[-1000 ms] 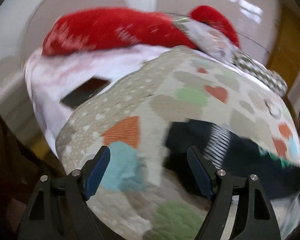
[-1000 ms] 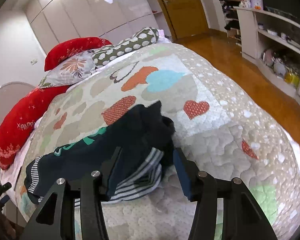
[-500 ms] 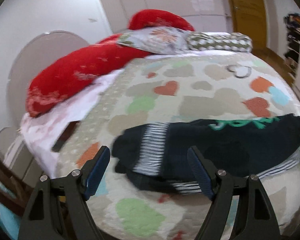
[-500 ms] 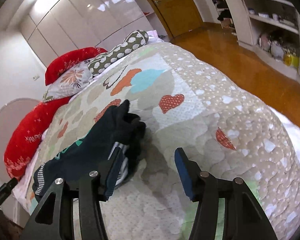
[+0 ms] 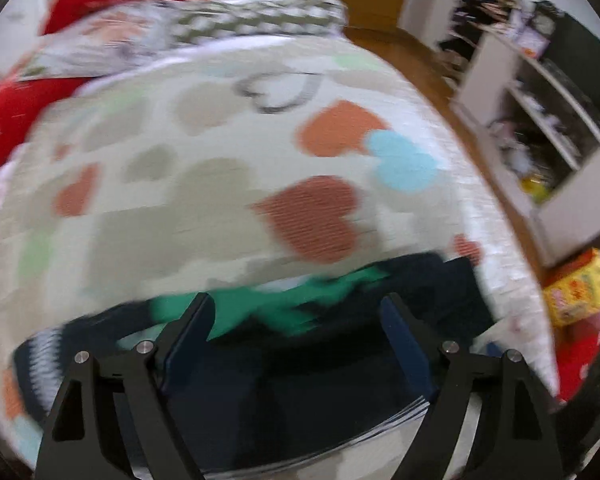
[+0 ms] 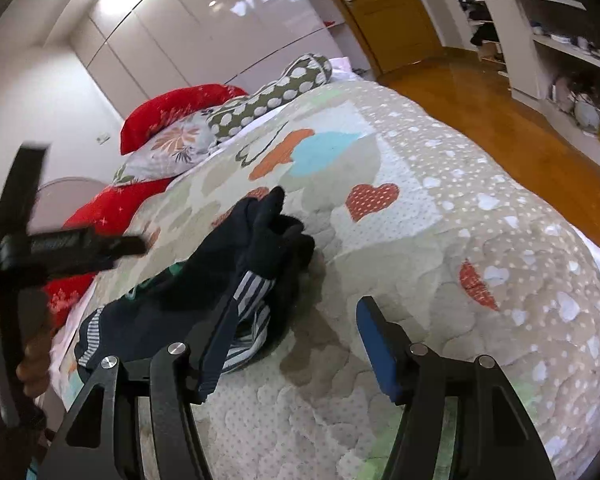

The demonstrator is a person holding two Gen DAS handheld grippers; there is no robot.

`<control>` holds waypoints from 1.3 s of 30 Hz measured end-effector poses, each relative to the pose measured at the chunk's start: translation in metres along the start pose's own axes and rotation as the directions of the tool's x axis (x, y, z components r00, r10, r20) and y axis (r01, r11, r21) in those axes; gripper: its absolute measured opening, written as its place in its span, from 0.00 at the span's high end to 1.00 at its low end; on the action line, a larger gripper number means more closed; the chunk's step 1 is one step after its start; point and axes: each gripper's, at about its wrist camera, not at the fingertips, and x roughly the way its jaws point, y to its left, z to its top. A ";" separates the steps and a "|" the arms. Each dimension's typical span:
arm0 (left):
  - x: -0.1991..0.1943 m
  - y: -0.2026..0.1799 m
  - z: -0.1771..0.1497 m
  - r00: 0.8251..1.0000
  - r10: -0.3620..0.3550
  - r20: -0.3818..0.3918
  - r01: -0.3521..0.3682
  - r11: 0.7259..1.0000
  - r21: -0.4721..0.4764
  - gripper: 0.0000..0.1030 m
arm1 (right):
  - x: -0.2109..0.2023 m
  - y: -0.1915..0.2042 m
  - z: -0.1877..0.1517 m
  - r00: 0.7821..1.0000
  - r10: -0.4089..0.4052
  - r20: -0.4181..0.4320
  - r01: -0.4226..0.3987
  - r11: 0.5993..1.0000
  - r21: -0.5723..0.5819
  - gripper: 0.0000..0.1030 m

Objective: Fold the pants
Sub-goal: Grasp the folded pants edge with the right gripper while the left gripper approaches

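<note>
Your right gripper: jaws wide, just been opening, nothing btwn them; dark navy pants w/ striped lining lie bunched on the heart-print quilt, just left of its left finger. Your left gripper: jaws wide, just been opening, above the pants, no grip.

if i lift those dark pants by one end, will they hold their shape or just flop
Probably flop: the dark pants lie bunched in soft folds on the quilt, with one end crumpled upward. They look like thin knit with striped trim, so likely light. Pushed, they would likely wrinkle and drag on the textured quilting instead of sliding.
</note>
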 end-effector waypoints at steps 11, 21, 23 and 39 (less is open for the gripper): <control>0.080 -0.088 0.037 0.970 -0.107 -0.216 0.168 0.943 0.286 0.27 | 0.030 0.021 0.005 0.999 0.020 -0.041 -0.023 0.996 -0.081 0.34; 0.050 -0.059 0.022 0.981 -0.158 -0.113 0.178 0.964 0.195 0.91 | 0.043 0.040 0.020 0.998 0.022 -0.054 -0.029 0.991 -0.131 0.83; 0.037 -0.042 0.020 0.980 -0.184 -0.079 0.194 0.969 0.152 0.91 | 0.040 0.050 0.021 0.999 0.020 -0.049 -0.028 0.987 -0.156 0.83; -0.034 0.167 -0.077 0.950 -0.251 0.185 0.306 0.865 -0.399 0.44 | 0.091 0.188 -0.024 0.959 0.093 -0.269 -0.215 0.857 -0.469 0.68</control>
